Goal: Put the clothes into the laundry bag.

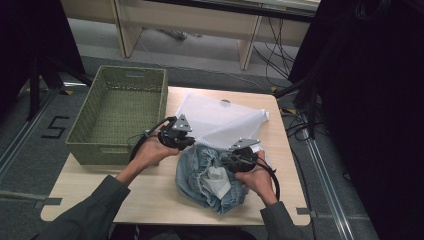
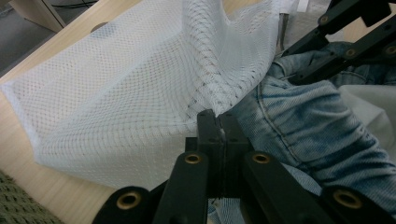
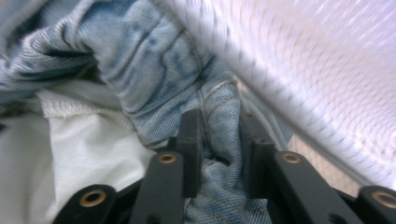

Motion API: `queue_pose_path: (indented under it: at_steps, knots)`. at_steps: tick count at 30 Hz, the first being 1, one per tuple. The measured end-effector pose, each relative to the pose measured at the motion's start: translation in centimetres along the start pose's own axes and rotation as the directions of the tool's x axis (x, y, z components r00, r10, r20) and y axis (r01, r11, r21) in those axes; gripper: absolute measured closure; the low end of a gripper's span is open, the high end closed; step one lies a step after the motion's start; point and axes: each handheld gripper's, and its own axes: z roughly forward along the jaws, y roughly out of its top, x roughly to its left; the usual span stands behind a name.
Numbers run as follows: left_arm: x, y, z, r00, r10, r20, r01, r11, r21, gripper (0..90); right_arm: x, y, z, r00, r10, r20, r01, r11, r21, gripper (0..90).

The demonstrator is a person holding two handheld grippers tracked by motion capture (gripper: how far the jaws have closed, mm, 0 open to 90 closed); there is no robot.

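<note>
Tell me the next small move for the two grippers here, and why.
Probably push the jeans further into the mesh bag. The left gripper is shut on the bag's edge, holding the mouth up, and the right gripper has a denim fold between its jaws, yet most of the jeans lie outside.

Two forearms in dark grey-green sleeves. Left gripper (image 1: 186,141): black body, grey three-cornered plate on top with small screws, black cable looping off rear. Right gripper (image 1: 231,161): same black build, same grey plate, black cable curving behind. Close up, jaws matte black flat bars on black linkage arms, brass-coloured round pivots at joints.
</note>
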Motion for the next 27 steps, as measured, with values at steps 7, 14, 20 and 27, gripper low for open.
queue_pose_path:
  at_steps: [7, 14, 20, 27]
  knots:
    - [0.0, 0.0, 0.0, 1.0000, -0.007, 0.001, 0.007, 1.0000, -0.004, 88.9, 0.6, 1.7, -2.5, 0.9994, 0.004, -0.034, -0.007, 0.996, -0.087, 60.4]
    - [0.2, 0.0, 0.1, 0.9999, -0.011, 0.003, 0.011, 0.9999, -0.002, 88.9, 3.0, 3.3, -3.8, 0.9941, -0.060, -0.090, 0.044, 0.984, -0.175, 48.1]
    - [0.2, 0.0, 0.0, 0.9999, -0.015, 0.002, 0.015, 0.9999, -0.004, 88.8, 6.6, 4.0, -3.5, 0.9748, -0.136, -0.177, 0.106, 0.980, -0.171, 44.4]
    - [0.1, -0.1, 0.1, 0.9997, -0.025, 0.003, 0.025, 0.9997, -0.004, 88.7, 9.7, 3.5, -1.2, 0.9549, -0.198, -0.222, 0.175, 0.978, -0.117, 41.8]
